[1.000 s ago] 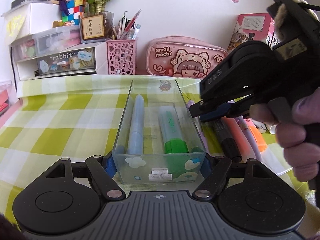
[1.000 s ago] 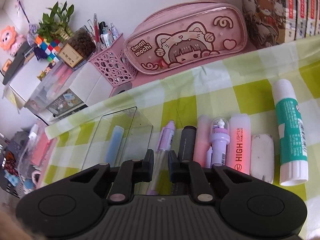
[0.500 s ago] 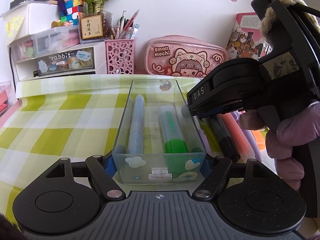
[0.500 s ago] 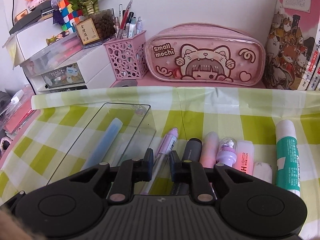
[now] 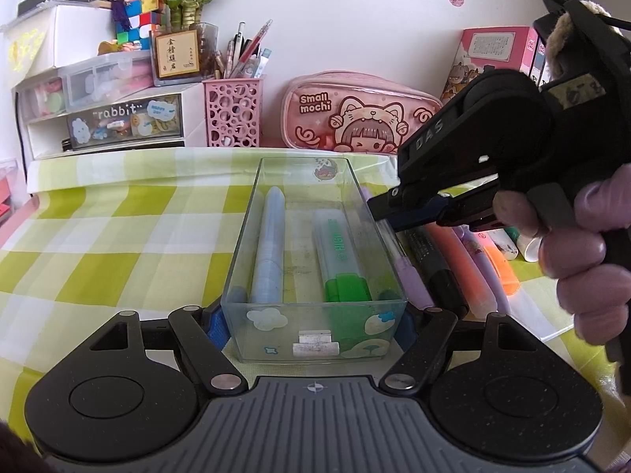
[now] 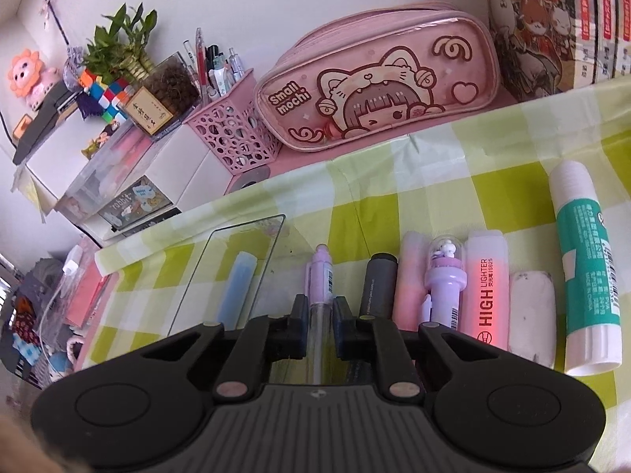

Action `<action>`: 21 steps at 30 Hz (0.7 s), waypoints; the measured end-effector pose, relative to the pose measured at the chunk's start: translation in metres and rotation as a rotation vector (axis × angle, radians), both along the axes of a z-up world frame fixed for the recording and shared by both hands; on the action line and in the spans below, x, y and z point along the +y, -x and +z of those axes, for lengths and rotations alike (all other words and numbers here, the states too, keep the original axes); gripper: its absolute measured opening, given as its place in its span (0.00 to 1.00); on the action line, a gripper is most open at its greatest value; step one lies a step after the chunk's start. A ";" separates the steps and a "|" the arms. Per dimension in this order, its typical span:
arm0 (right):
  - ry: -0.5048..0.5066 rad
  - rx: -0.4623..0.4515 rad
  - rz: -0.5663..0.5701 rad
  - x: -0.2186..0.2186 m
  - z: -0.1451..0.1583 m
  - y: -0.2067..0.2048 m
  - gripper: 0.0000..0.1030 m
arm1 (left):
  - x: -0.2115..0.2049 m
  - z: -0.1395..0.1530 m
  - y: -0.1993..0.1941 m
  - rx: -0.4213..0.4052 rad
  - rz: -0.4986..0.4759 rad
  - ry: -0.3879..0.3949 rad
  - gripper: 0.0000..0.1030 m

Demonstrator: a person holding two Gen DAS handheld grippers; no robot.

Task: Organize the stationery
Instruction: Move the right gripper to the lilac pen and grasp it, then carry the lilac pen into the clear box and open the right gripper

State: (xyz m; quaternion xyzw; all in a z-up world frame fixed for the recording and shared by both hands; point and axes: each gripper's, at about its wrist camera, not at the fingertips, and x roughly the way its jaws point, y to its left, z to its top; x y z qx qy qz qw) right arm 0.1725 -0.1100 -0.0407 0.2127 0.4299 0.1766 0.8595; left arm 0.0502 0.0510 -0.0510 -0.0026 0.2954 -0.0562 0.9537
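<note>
Lilac mechanical pen with a clear barrel (image 6: 320, 299) lying on the green-and-white checked tablecloth (image 6: 453, 165), just right of the clear rectangular plastic box (image 5: 315, 331), first in a row of stationery. Clamped between the two fingers of the right gripper (image 6: 320, 325), jaws narrowed onto the clear barrel; lifted or merely resting on the cloth, cannot tell. Seen from the left wrist, right gripper (image 5: 384, 207) angled down over the box's right wall, purple-gloved hand (image 5: 572, 252) around its handle.

Clear box sitting between the widely spread fingers of the left gripper (image 5: 313, 325), blue pads at both near corners; pressing or just beside the walls, cannot tell. Inside, side by side lengthwise: a pale blue marker (image 5: 270, 248) on the left, a green highlighter with a frosted cap (image 5: 341, 256) on the right.

Continuing rightward along the row: a dark grey marker (image 6: 376, 285), a pink highlighter (image 6: 410, 280), a small purple pen topped by a clear dome with a figurine (image 6: 445, 272), an orange-pink highlighter printed "HIGH LIGHTER" (image 6: 487, 283), a smudged white eraser (image 6: 530, 311), and a white-and-teal glue stick (image 6: 583, 260) set slightly apart.

Along the wall behind: a pink "Small mochi" pencil case (image 5: 361, 116), a pink perforated pen holder (image 5: 232, 112) full of pens, a white drawer unit labelled "rabbit" (image 5: 118, 122), a potted bamboo plant (image 5: 185, 4).
</note>
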 end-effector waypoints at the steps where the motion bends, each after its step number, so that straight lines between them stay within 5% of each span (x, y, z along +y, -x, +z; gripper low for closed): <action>1: -0.027 0.004 -0.006 -0.004 0.002 0.000 0.17 | 0.000 0.000 0.000 0.000 -0.001 0.001 0.72; 7: -0.130 0.010 -0.034 -0.021 0.015 0.000 0.17 | 0.000 0.000 -0.001 0.002 -0.003 -0.005 0.72; 21: -0.151 -0.085 -0.103 -0.068 0.050 0.032 0.17 | -0.002 -0.001 -0.001 0.007 -0.005 -0.022 0.73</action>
